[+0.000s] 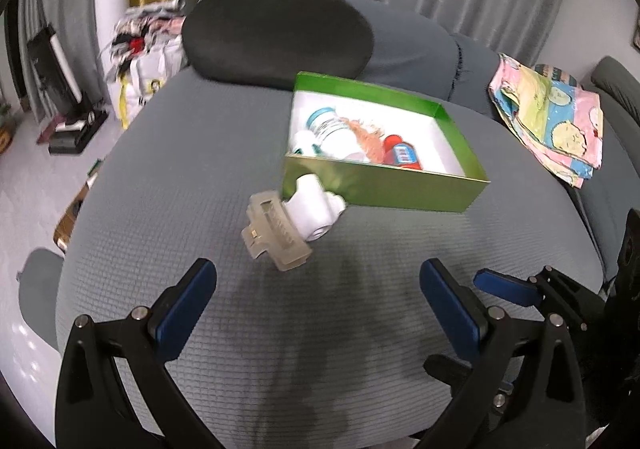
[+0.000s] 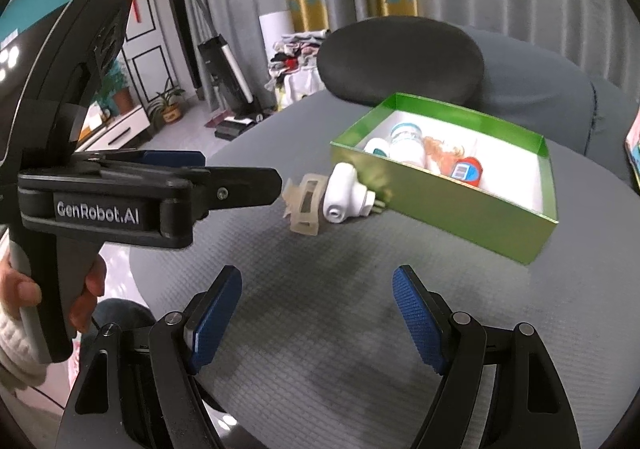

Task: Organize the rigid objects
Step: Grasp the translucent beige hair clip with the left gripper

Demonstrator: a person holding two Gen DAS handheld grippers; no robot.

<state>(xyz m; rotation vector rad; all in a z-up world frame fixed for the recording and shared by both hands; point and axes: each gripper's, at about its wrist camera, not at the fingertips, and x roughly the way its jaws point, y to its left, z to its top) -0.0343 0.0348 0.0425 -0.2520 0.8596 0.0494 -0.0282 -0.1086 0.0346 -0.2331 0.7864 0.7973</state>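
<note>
Left wrist view shows my left tongs (image 1: pixel 318 289) released and holding nothing above the grey cushioned surface (image 1: pixel 200 177), and my right tongs (image 2: pixel 318 299) are released and empty too. One green box (image 1: pixel 384 185) stands on this surface with two white bottles (image 1: pixel 320 129), one red tube (image 1: pixel 402 155) and one orange thing that I cannot identify inside. Just outside its near corner lie one translucent hair clip (image 1: pixel 276 235) and one white plug adapter (image 1: pixel 316 209), touching each other.
</note>
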